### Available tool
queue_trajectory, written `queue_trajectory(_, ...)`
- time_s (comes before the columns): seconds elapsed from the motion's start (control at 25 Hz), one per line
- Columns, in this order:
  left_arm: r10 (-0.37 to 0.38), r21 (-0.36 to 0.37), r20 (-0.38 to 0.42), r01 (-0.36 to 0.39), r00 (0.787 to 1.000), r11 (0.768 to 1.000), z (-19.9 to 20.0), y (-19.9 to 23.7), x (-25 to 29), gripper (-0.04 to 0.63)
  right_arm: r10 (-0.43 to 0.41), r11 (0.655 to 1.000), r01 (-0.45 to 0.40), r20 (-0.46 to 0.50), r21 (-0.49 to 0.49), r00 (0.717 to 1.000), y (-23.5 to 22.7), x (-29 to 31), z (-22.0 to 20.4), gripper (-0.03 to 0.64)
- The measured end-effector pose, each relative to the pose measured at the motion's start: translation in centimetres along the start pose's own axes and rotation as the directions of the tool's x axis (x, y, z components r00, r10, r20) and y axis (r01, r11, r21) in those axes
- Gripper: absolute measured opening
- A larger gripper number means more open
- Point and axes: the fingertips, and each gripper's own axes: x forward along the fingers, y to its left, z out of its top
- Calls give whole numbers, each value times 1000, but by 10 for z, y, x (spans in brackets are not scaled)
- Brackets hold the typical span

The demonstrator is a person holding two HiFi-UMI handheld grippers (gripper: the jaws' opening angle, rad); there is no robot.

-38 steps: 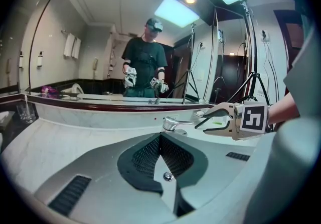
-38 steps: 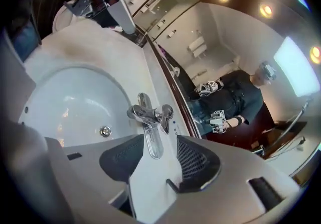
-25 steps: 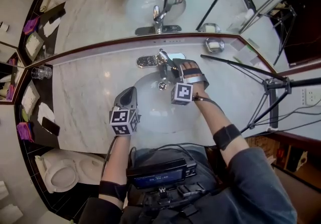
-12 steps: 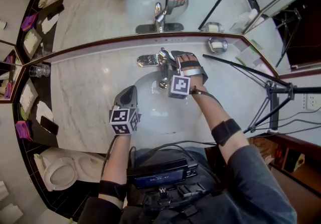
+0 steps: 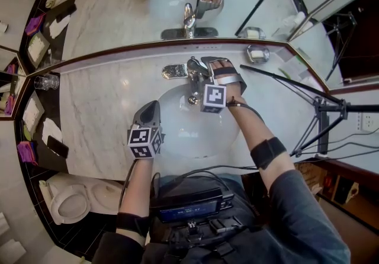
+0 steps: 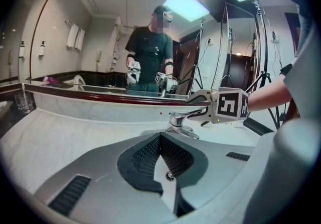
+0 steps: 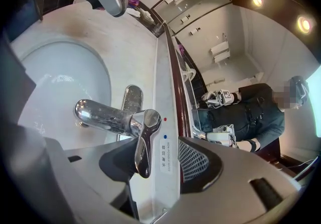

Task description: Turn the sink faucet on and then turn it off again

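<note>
Marble countertop (image 5: pixel 95 109), white sink (image 5: pixel 189 129), wall mirror (image 5: pixel 118 14)

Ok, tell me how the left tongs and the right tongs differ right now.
The left tongs are shut with nothing between them; the right tongs stand apart with the faucet handle between them. The left tongs hang by the left edge of the sink, away from the faucet; the right tongs are at the faucet. Both are hand-held at the same sink.
</note>
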Motion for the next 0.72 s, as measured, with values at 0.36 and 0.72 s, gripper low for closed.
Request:
queue_trajectory(0.36,2,-7,0,-2,1000,1000,0,2,1,5,67,997,-68,50,21,997,-12,1,9,247)
queue_trajectory(0.72,3,-4,2,-3,1000,1000,1,0,-2,5,85,995,-87,40,40,996,-10,2,9,249)
